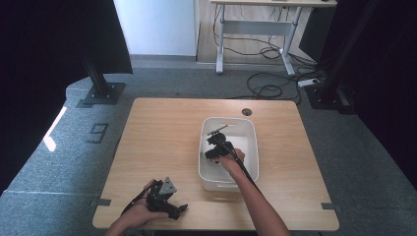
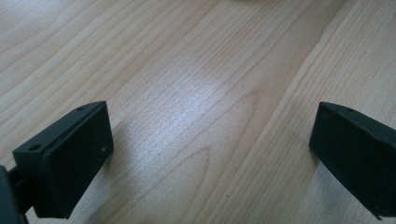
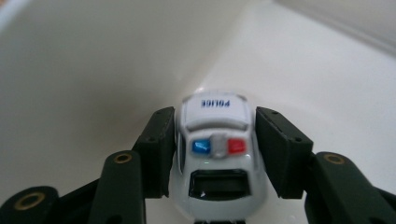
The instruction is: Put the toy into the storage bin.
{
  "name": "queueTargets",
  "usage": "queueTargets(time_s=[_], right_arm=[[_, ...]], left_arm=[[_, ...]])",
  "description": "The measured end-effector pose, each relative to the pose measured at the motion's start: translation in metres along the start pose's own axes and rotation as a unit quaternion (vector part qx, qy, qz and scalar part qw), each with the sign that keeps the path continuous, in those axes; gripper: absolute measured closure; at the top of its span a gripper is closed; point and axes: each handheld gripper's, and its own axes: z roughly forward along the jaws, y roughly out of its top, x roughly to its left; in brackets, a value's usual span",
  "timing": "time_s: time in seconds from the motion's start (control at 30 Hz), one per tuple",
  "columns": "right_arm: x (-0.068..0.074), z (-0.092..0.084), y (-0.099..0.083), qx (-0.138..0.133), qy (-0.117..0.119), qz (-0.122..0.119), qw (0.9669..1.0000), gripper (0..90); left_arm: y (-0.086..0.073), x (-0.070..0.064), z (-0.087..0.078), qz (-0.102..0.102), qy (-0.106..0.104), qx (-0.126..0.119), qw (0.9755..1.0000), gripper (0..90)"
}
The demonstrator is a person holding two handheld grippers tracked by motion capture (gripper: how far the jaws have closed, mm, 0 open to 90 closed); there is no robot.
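A small white toy police car (image 3: 215, 154) with blue and red roof lights sits between the two black jaws of my right gripper (image 3: 215, 149), which is shut on its sides. That gripper (image 1: 216, 146) is down inside the white plastic bin (image 1: 251, 129) at the middle right of the table. My left gripper (image 1: 167, 204) rests low near the table's front edge, left of the bin. Its jaws (image 2: 210, 154) stand wide apart over bare wood with nothing between them.
The wooden table (image 1: 162, 132) has a round cable hole (image 1: 247, 112) behind the bin. Beyond it lie grey carpet, black stand feet (image 1: 102, 93) at the left and right, loose cables and a white desk frame (image 1: 255, 29).
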Motion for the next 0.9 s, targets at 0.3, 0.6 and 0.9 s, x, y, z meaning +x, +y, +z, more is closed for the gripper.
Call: queueTargets(time_s=[0.3, 0.6, 0.9], right_arm=[[-0.004, -0.011, -0.004, -0.017, 0.006, 0.015, 0.9997, 39.6], [-0.004, -0.012, -0.011, -0.004, 0.024, 0.004, 0.9997, 37.7], [0.002, -0.015, -0.016, 0.021, 0.039, 0.007, 0.9990, 40.7]], left_arm=[[0.000, 0.000, 0.000, 0.000, 0.000, 0.000, 1.0000, 0.0], [0.000, 0.000, 0.000, -0.001, 0.000, -0.001, 1.0000, 0.0], [0.000, 0.000, 0.000, -0.001, 0.000, -0.001, 1.0000, 0.0]])
